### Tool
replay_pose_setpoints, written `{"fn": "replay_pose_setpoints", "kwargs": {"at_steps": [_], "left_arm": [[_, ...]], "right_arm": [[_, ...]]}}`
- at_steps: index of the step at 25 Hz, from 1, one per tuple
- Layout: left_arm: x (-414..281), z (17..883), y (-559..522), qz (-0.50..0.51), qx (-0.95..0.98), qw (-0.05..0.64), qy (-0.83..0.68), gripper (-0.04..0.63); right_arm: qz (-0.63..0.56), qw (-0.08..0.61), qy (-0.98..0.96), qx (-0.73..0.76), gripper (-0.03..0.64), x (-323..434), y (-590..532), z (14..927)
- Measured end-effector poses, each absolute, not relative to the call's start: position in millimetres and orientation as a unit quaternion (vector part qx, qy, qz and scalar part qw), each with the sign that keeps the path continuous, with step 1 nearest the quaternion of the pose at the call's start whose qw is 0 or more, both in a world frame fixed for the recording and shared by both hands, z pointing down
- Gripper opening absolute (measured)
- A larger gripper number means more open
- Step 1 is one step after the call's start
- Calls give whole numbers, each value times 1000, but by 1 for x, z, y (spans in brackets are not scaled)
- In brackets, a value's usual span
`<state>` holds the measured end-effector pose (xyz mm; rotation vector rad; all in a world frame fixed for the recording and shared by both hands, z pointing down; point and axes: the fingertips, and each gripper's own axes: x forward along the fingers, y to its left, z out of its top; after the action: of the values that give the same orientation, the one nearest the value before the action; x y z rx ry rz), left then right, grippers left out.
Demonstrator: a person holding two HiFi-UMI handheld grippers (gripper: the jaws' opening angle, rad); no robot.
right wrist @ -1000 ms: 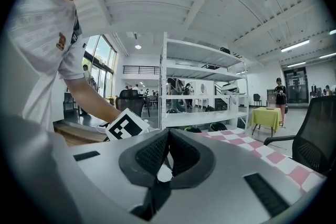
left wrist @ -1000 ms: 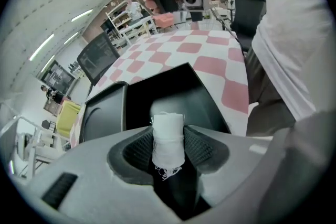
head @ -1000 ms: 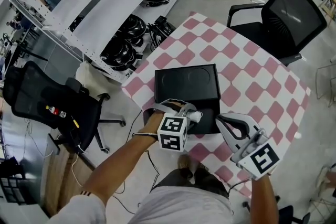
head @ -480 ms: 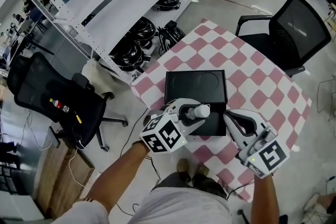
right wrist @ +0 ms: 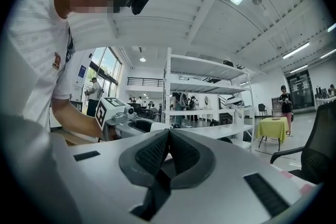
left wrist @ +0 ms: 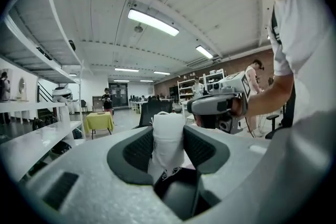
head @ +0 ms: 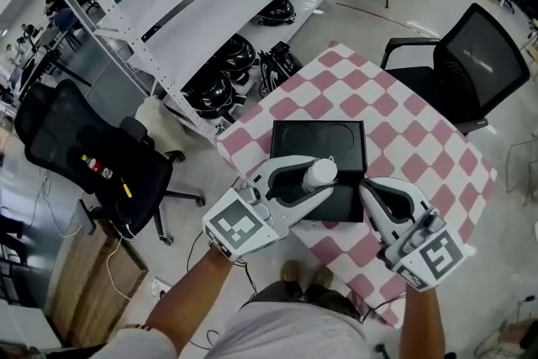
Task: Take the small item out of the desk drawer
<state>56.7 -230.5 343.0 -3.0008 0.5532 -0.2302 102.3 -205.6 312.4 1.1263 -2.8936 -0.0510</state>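
Observation:
My left gripper is shut on a small white bottle-shaped item, held up above the front of the black desk drawer unit. In the left gripper view the white item stands upright, squeezed between the two dark pads. Just right of it, over the drawer's front right corner, my right gripper has its jaws together and holds nothing. In the right gripper view its pads meet at the tips, and the left gripper shows beyond them.
The drawer unit sits on a pink-and-white checkered table. A black office chair stands at the table's far side, another black chair on the floor at left. White shelving with black helmets runs along the upper left.
My left gripper has lifted the white item up out of the drawer and tilted it more upright. The right gripper has stayed beside it, shut.

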Motion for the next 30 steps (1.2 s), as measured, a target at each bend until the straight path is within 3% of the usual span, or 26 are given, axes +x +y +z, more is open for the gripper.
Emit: {"fn": "replay_pose_setpoints", "kwargs": {"at_steps": [14,30], "left_arm": [[44,291,-203,44,-979,22,200,186],[44,283,-185,65,-978,32,195,186]], "right_arm": [[-27,-19,-934,356,12,90,-187,290],[-40,-50,-931,359,11,91,-170,279]]}}
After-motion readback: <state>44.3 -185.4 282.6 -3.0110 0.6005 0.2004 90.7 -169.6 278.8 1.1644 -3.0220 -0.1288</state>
